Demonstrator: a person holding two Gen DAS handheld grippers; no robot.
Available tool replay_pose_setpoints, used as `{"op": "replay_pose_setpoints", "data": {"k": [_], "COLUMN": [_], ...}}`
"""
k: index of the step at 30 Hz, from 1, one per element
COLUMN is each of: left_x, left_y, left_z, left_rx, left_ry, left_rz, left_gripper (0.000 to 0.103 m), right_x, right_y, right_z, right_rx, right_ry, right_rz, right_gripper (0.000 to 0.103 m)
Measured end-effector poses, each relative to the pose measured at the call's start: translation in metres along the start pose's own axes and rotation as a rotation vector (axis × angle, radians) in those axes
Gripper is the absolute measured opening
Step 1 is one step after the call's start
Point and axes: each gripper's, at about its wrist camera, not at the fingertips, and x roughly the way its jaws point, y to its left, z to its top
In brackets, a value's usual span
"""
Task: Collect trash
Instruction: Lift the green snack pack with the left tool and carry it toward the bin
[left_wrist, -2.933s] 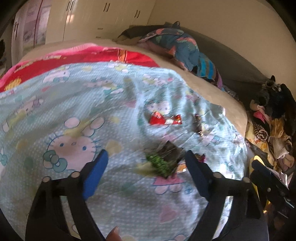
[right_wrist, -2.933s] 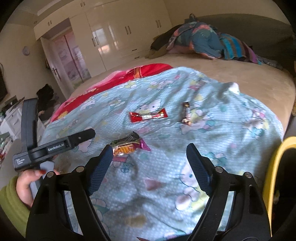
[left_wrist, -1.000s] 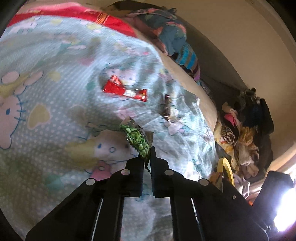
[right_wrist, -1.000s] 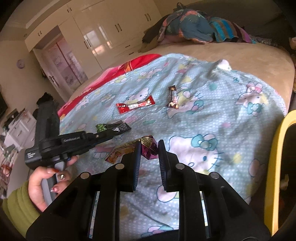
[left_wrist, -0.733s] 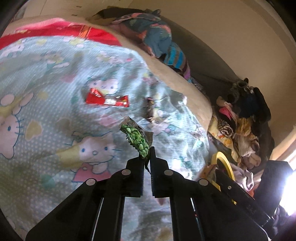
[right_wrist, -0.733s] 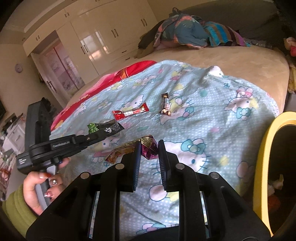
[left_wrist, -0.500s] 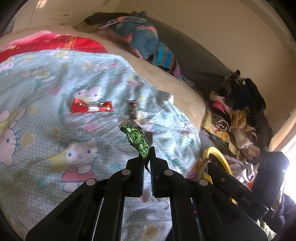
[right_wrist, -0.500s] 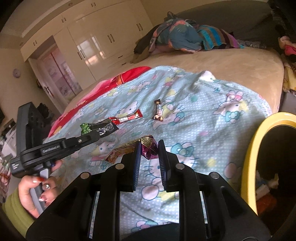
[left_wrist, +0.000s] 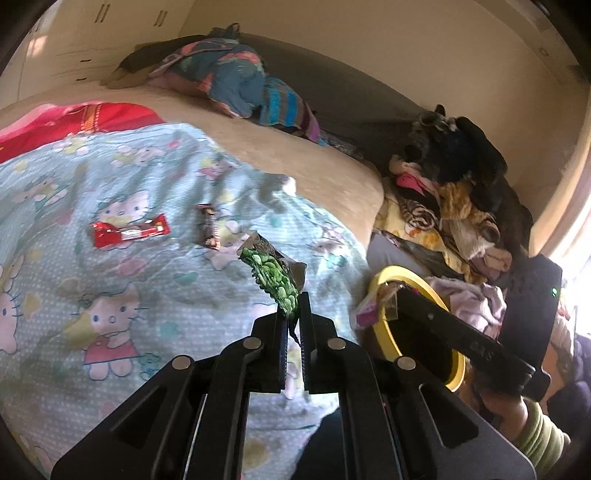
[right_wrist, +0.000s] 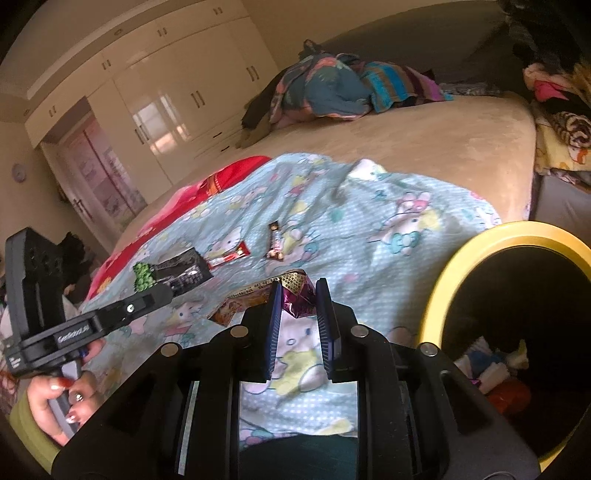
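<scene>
My left gripper (left_wrist: 294, 308) is shut on a green pea snack wrapper (left_wrist: 271, 275), held up above the cat-print blanket (left_wrist: 110, 280). The same wrapper (right_wrist: 168, 275) shows in the right wrist view, at the tip of the left gripper (right_wrist: 162, 291). My right gripper (right_wrist: 297, 295) is shut on a purple and orange wrapper (right_wrist: 291, 290) that trails to the left. A red wrapper (left_wrist: 129, 230) and a small brown wrapper (left_wrist: 210, 230) lie on the blanket. A yellow-rimmed bin (right_wrist: 517, 314) stands at the right, close to my right gripper; its rim (left_wrist: 410, 275) also shows in the left wrist view.
A heap of clothes (left_wrist: 454, 206) sits beyond the bin beside the bed. Bundled bedding (right_wrist: 343, 86) lies at the head of the tan mattress (right_wrist: 443, 140). White wardrobes (right_wrist: 166, 96) line the far wall. Some trash (right_wrist: 491, 373) lies inside the bin. A hand (right_wrist: 59, 402) grips the left tool.
Both grippers, each holding its wrapper, have lifted off the blanket and swung right toward the yellow bin, which now fills more of the right wrist view. The left gripper has rolled level.
</scene>
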Motion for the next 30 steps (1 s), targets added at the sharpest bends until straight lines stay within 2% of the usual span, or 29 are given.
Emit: {"op": "replay_pose_setpoints", "data": {"k": [12, 30], "left_x": [0.005, 0.016], "left_y": [-0.043, -0.092], "left_z": [-0.009, -0.023], "left_rx": [0.090, 0.189], "left_ry": [0.026, 0.068], "left_rz": [-0.056, -0.092], "left_gripper": [0.006, 0.006], "right_x": [-0.027, -0.059], "right_y": [-0.041, -0.095], "right_z": [0.005, 0.005], "right_rx": [0.074, 0.157], "right_ry": [-0.056, -0.135], "right_rz": [-0.061, -0.161], "right_gripper": [0.014, 0.014]}}
